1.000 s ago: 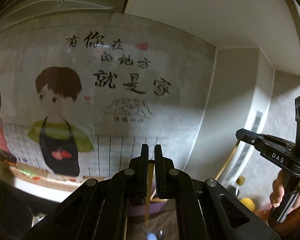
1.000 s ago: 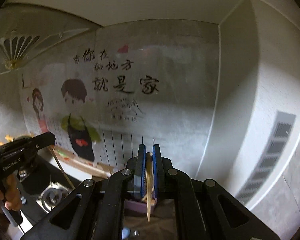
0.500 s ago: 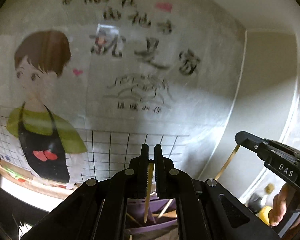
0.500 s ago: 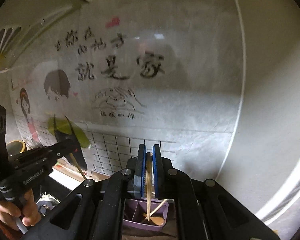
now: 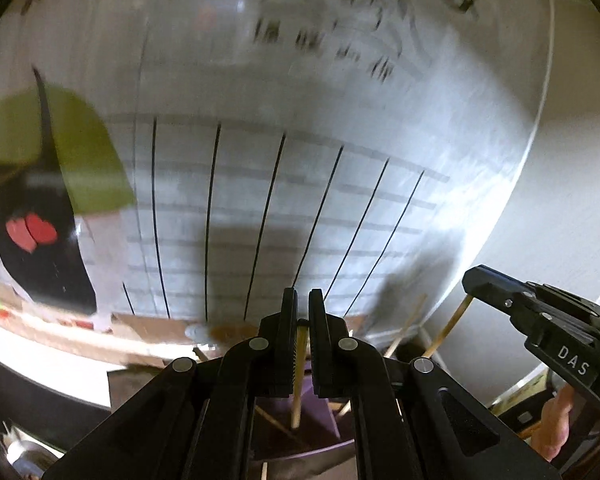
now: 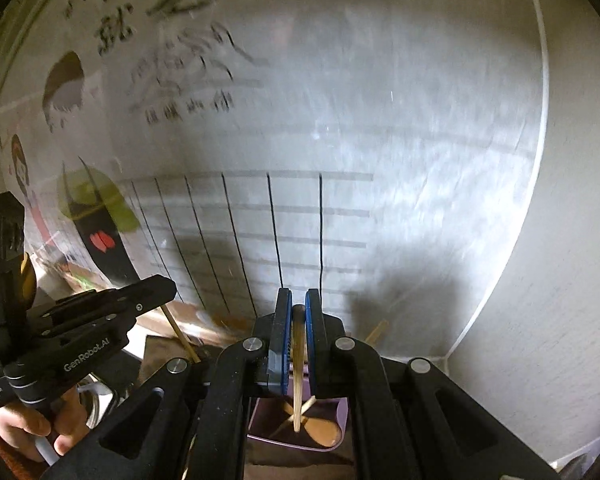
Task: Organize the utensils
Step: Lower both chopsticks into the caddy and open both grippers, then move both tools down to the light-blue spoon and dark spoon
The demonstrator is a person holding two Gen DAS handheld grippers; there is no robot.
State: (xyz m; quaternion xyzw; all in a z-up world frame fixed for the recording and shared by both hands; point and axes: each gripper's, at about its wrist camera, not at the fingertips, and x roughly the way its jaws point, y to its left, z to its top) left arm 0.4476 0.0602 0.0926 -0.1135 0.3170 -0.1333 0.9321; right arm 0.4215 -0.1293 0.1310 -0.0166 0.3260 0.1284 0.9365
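Note:
My left gripper (image 5: 303,300) is shut on a thin wooden chopstick (image 5: 298,384) that hangs down over a purple utensil holder (image 5: 316,436). My right gripper (image 6: 299,300), with blue pads, is shut on a second chopstick (image 6: 297,384) whose tip hangs over the purple holder (image 6: 260,420). A wooden spoon (image 6: 324,430) and crossed sticks lie inside it. The right gripper (image 5: 472,280) shows at the right of the left wrist view with its chopstick (image 5: 446,332). The left gripper (image 6: 168,286) shows at the left of the right wrist view with its stick (image 6: 180,336).
A tiled wall with a cartoon sticker (image 5: 40,200) stands close behind the holder. The wall corner (image 6: 512,240) lies to the right. A hand (image 6: 20,424) grips the left tool's handle. Several sticks (image 5: 404,328) lean up out of the holder.
Both grippers have sunk and come closer to the wall, each still shut on its chopstick. The purple holder has come into view below the tips.

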